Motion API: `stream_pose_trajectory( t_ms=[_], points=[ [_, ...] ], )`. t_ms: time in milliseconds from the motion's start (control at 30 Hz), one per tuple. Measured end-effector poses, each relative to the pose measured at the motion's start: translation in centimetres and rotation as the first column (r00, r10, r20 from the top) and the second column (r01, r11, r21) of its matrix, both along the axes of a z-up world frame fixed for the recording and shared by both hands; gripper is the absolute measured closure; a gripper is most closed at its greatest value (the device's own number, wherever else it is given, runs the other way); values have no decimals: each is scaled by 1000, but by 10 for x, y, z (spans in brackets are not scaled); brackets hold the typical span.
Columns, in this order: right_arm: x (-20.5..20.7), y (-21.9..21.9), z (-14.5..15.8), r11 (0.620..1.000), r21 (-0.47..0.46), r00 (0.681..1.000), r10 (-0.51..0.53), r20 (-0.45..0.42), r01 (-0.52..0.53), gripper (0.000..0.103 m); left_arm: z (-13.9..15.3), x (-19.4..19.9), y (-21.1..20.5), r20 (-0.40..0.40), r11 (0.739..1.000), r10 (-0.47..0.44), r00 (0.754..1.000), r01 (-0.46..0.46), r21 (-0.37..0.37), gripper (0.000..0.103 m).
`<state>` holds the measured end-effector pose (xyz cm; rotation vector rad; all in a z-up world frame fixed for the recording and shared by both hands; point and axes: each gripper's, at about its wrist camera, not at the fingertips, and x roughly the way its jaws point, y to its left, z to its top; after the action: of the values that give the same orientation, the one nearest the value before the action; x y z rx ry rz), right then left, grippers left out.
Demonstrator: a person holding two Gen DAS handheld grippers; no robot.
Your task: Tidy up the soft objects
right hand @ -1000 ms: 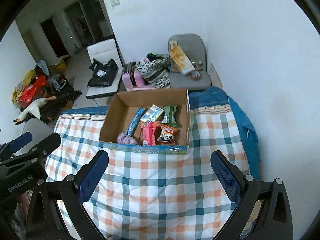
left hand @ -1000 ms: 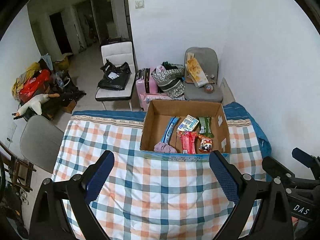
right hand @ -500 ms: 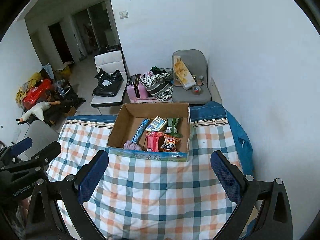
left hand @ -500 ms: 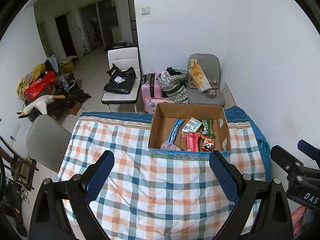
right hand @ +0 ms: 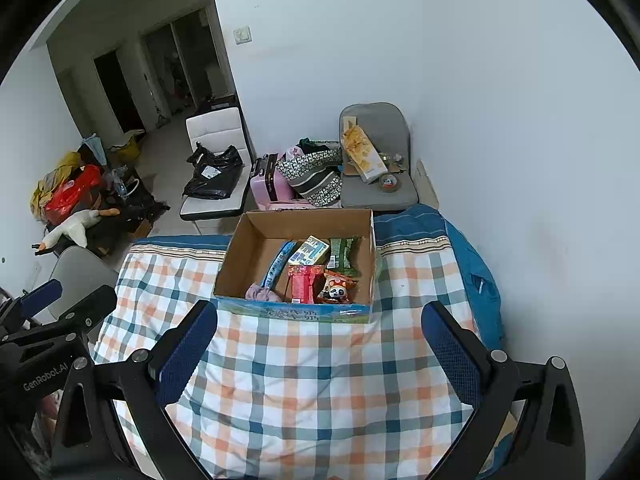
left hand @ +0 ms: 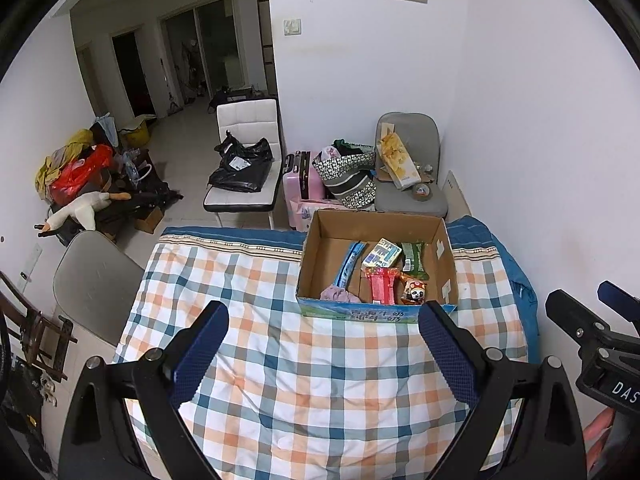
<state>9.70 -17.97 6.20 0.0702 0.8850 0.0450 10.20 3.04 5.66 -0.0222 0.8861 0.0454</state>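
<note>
Both grippers hang above the near part of a bed covered by a checked quilt (left hand: 320,380), and neither holds anything. The left gripper (left hand: 322,348) has its jaws spread wide, with bare quilt between the blue pads (left hand: 200,354). The right gripper (right hand: 320,350) is spread just as wide, also over bare quilt.

The soft things lie in an open cardboard box (left hand: 316,256) that sits on the quilt toward the far edge of the bed, ahead of both grippers and well apart from their fingertips. In the left view the box stands ahead and to the right of the gripper's midline, its near right corner just past the right fingertip. In the right view it stands ahead and slightly left of centre, between the two fingertips.

Inside the box, along its near wall, lie a lilac cloth (left hand: 340,294), a red packet (left hand: 382,288) and a panda toy (left hand: 414,292). Behind them are a blue strip (left hand: 348,266), a small white-and-blue carton (left hand: 382,254) and a green packet (left hand: 412,256).

The left view shows the right gripper's body at its right edge, beside the bed's right edge. The right view shows the left gripper's body at its left edge, over the bed's left edge. The right view shows more of the blue sheet (right hand: 476,280) hanging at the bed's far right corner; the left view shows more of the grey chair back (left hand: 94,280) by the bed's left edge.
</note>
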Motion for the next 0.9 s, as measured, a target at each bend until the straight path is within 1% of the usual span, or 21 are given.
stream_pose_trajectory(
  t_ms=[267,667,900],
  points=[
    [-8,1,8,1000,4,1000,4,11,-4,0,4,0,-1,3,1000,-6,1000,6,-5,6],
    [-9,5,8,1000,4,1000,8,3,-8,0,-2,0,-4,-25,1000,-15,1000,15,-19,6],
    [-10,8,6,1000,0,1000,4,1,-4,0,-2,0,-3,-20,1000,-16,1000,16,-19,6]
  ],
)
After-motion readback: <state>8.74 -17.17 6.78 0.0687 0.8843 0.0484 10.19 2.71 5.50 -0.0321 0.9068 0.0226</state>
